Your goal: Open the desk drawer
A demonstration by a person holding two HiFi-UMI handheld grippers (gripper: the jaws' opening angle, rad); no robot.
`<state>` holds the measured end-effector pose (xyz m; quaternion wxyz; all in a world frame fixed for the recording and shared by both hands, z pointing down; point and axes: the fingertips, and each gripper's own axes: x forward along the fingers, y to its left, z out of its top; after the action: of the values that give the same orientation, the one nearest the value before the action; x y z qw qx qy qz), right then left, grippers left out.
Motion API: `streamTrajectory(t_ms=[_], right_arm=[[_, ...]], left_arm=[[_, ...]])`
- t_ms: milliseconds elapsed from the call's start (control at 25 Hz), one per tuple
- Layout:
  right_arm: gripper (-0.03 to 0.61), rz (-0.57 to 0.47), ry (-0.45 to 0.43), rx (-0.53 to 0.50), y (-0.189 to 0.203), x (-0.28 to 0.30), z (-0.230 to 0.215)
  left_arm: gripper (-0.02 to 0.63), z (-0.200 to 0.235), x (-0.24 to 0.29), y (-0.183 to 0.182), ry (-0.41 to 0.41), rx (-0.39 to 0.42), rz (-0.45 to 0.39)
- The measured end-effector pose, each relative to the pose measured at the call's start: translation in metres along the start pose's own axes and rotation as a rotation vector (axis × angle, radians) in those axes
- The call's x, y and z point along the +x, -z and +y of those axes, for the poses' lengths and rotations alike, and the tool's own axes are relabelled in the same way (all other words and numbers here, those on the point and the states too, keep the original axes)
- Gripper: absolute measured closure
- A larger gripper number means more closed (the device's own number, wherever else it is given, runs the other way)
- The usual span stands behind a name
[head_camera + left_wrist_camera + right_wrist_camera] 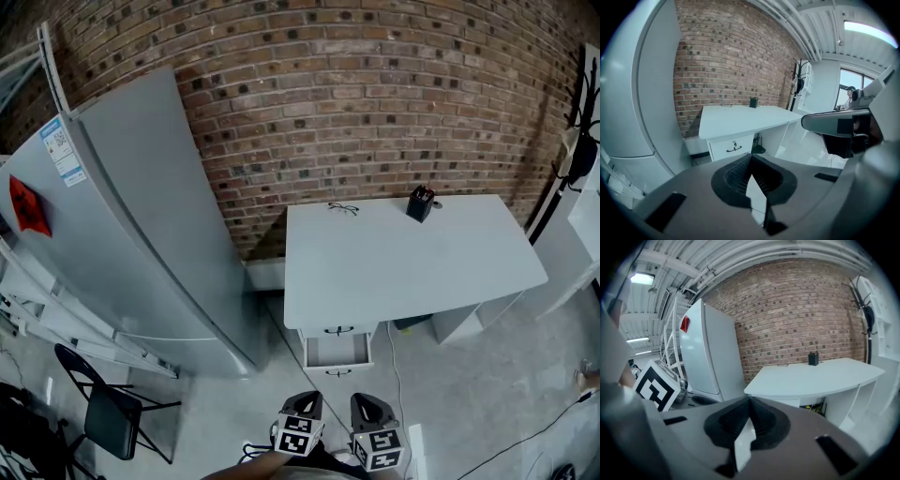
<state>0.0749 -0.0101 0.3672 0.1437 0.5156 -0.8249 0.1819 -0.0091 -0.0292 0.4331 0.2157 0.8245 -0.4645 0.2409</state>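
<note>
A white desk (403, 258) stands against the brick wall, with its drawers under its left end. The upper drawer front (338, 330) with a dark handle looks closed. Below it, a drawer (337, 352) stands pulled out, its inside showing. In the left gripper view only the upper drawer front (733, 147) shows. My left gripper (302, 405) and right gripper (368, 403) hang side by side on the near side of the drawers, apart from them. Both are shut with nothing in them, as the left gripper (751, 157) and right gripper (750, 400) show in their own views.
A tall grey fridge (141, 234) stands left of the desk. A black folding chair (112, 412) is at the lower left. On the desktop are a black pen holder (421, 202) and glasses (343, 208). A white cabinet (581, 234) and a coat rack (583, 131) stand at right.
</note>
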Motion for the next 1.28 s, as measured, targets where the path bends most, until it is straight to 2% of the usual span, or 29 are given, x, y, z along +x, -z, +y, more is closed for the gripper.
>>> streamTrajectory(t_ms=[440,600,880,1280], right_arm=[[0.561,0.025,0.015,-0.009,0.003,-0.006,-0.003],[0.561,0.03,0.008,0.011,0.009,0.006,0.003],[0.561,0.022,-0.048,0.002,0.0,0.026,0.027],[0.561,0.022,-0.028,0.004,0.002,0.025,0.027]], left_arm=[[0.609,-0.017,0.0,0.008,0.035,0.007,0.009],[0.609,-0.007,-0.01,0.011,0.023,0.022,0.005],[0.609,0.028,-0.02,0.021,-0.042,-0.004,0.029],[0.609,0.02,-0.022,0.015,-0.017,0.007,0.014]])
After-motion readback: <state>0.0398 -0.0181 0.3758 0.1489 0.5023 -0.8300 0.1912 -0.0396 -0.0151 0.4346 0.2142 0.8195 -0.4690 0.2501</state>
